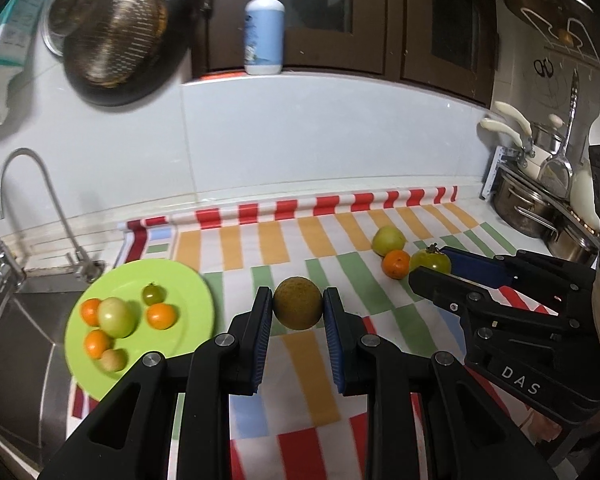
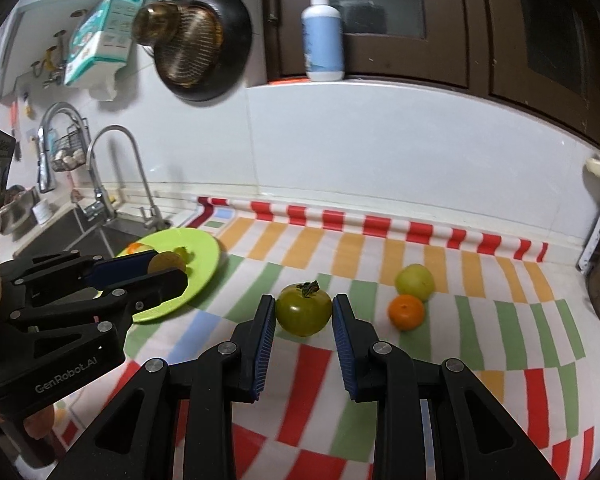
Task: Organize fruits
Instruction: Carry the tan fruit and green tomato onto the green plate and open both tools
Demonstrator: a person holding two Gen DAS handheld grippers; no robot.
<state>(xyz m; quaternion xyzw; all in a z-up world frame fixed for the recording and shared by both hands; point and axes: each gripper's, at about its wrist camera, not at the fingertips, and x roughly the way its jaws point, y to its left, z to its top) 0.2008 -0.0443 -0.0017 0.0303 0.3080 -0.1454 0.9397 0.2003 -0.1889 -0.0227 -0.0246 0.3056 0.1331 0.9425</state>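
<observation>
Kitchen counter under white tiles, covered by a checked cloth in red, orange and green [image 1: 236, 248], with a steel sink [image 1: 24, 328] at the far left. Beside the sink sits a round lime-green plate [image 1: 192, 280] already carrying six small fruits, orange and green, bunched toward its left half. Just right of the plate, the left gripper [image 1: 298, 308] has its blue pads pressed against both sides of a round brownish-green fruit [image 1: 298, 308], which looks gripped. If that squeeze is light, the smooth ball could roll out forward; dropped among the crowded fruit, it might knock one off the rim toward the sink. Further right, the right gripper [image 2: 304, 310] brackets a green tomato with a dark dried calyx [image 2: 303, 310]; the left pad touches the skin, the right pad seems a hair off, so I cannot tell whether it is truly clamped. Too hard a pinch would bruise it. At the far right a small orange mandarin [image 2: 406, 312] and a pale yellow-green fruit [image 2: 415, 281] lie touching on the cloth, near enough that a sideways swing could set them rolling.
</observation>
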